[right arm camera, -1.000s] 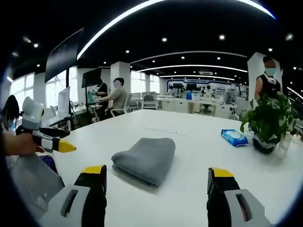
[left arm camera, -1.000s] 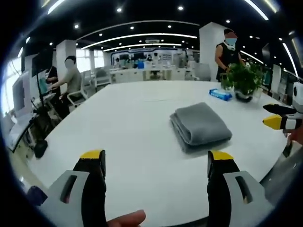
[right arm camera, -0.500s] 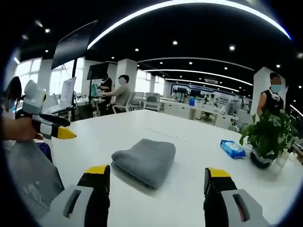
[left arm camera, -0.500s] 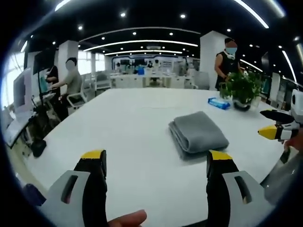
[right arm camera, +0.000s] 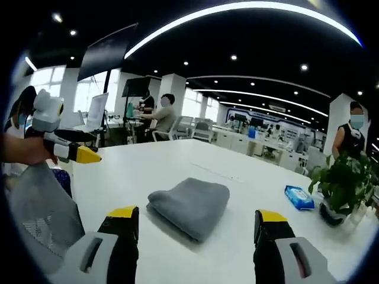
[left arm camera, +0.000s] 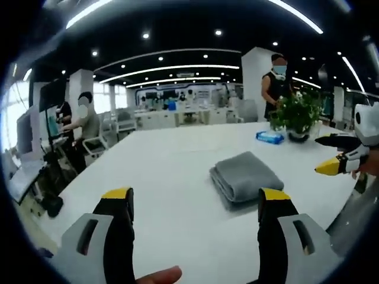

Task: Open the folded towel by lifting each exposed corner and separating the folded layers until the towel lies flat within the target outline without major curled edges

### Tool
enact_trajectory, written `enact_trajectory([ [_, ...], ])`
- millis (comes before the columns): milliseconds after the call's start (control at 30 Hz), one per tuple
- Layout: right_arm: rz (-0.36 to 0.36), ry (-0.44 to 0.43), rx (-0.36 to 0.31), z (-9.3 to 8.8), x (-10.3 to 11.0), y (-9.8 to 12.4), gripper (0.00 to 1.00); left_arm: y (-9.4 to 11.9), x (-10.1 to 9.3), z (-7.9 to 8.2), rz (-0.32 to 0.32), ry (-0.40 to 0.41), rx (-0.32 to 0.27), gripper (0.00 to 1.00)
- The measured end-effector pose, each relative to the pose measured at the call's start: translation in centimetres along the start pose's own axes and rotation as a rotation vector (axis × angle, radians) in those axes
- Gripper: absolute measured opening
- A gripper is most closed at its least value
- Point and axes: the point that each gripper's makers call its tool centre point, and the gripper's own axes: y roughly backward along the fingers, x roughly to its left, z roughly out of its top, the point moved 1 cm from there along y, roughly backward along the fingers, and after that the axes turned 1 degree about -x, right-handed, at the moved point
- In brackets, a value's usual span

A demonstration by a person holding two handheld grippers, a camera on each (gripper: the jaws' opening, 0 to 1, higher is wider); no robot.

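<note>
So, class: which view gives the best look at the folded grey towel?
The right gripper view: the towel lies centred between the jaws, its folded edge facing us. The left gripper view shows it off to the right, layered edges visible.

White table (left arm camera: pixel 172 171) across centre frame. Potted plant (left arm camera: pixel 296 115) at upper right, blue wipes pack (left arm camera: pixel 270 137) just beside it. Standing masked person (left arm camera: pixel 275 83) behind plant. Seated person (right arm camera: pixel 163 115) at desks, upper left.
</note>
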Motion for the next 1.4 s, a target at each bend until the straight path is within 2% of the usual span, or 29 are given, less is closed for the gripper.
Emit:
enact_trajectory([
  [133, 0.051, 0.077, -0.026, 1.5, -0.2, -0.8, 0.75, 0.1, -0.6, 0.3, -0.006, -0.110, -0.032, 0.83],
  [200, 0.059, 0.121, -0.029, 2.1, -0.5, -1.3, 0.73, 0.4, -0.5, 0.5, 0.013, -0.179, -0.053, 0.80],
  [267, 0.079, 0.120, -0.020, 2.3, -0.5, -2.1, 0.72, 0.2, -0.6, -0.1, 0.004, -0.170, -0.044, 0.79],
  [400, 0.121, 0.057, 0.001, 2.2, 0.3, -3.6, 0.69, -0.1, -0.6, -1.0, -0.027, -0.138, -0.001, 0.79],
  [500, 0.143, 0.083, 0.000, 2.4, 1.2, -4.6, 0.64, -0.2, 0.0, -1.8, -0.005, -0.152, 0.040, 0.77],
  [633, 0.200, 0.114, -0.003, 2.7, 2.7, -5.8, 0.58, -0.2, 0.0, -1.9, -0.004, -0.147, 0.041, 0.75],
  [800, 0.261, 0.148, 0.025, 2.1, 4.4, -7.6, 0.55, -0.3, 0.5, -2.3, 0.013, -0.155, 0.061, 0.72],
  [900, 0.284, 0.144, 0.034, 1.7, 5.1, -8.6, 0.52, -0.2, 0.5, -2.4, 0.014, -0.142, 0.077, 0.67],
  [1033, 0.309, 0.110, 0.067, 0.9, 5.8, -9.8, 0.51, -0.3, 0.6, -2.8, 0.018, -0.148, 0.095, 0.68],
  [1233, 0.323, 0.115, 0.095, -0.2, 6.8, -12.1, 0.44, -0.4, 1.0, -3.1, 0.033, -0.151, 0.108, 0.67],
  [1333, 0.337, 0.081, 0.127, -1.2, 7.2, -13.0, 0.42, -0.4, 1.1, -3.4, 0.037, -0.158, 0.124, 0.67],
  [1400, 0.337, 0.099, 0.137, -1.8, 7.4, -13.5, 0.42, -0.5, 1.2, -3.5, 0.039, -0.158, 0.133, 0.67],
])
